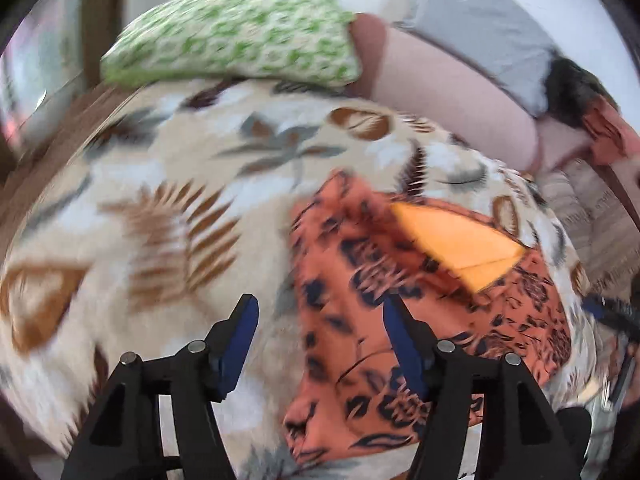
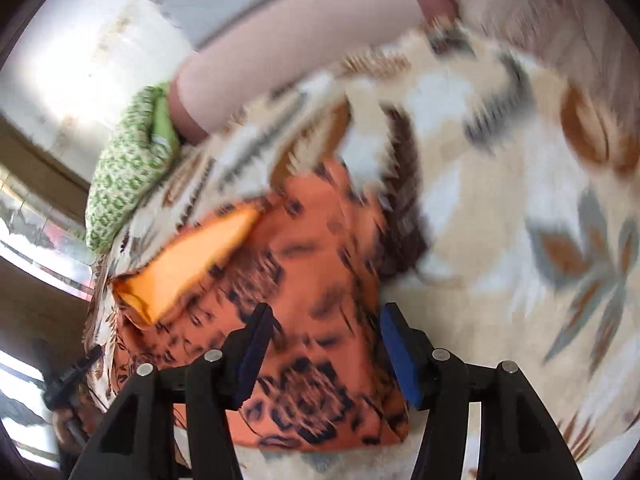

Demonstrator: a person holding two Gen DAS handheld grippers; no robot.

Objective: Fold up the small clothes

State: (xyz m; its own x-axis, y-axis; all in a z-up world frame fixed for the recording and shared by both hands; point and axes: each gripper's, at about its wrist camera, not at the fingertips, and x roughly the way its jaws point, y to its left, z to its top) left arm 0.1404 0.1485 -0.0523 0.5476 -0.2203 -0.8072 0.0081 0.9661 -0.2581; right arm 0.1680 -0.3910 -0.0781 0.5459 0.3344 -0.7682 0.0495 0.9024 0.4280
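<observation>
An orange garment with a dark print [image 1: 400, 320] lies folded on the bed, with a triangle of its plain orange lining [image 1: 460, 240] turned up. My left gripper [image 1: 322, 304] hovers over the garment's left edge. It is open, with nothing between its blue pads. In the right wrist view the same garment [image 2: 312, 272] fills the lower middle, with the lining [image 2: 192, 264] to the left. My right gripper [image 2: 328, 316] hangs above the garment's near right part. It is open, and its pads press on nothing. Both views are blurred by motion.
A cream blanket with brown and grey leaves [image 1: 160, 200] covers the bed [image 2: 500, 200]. At the far side lie a green patterned pillow [image 1: 240, 36], a pink bolster [image 1: 452, 92] and a grey cushion [image 1: 480, 20]. Brown wood shows at the left [image 1: 48, 152].
</observation>
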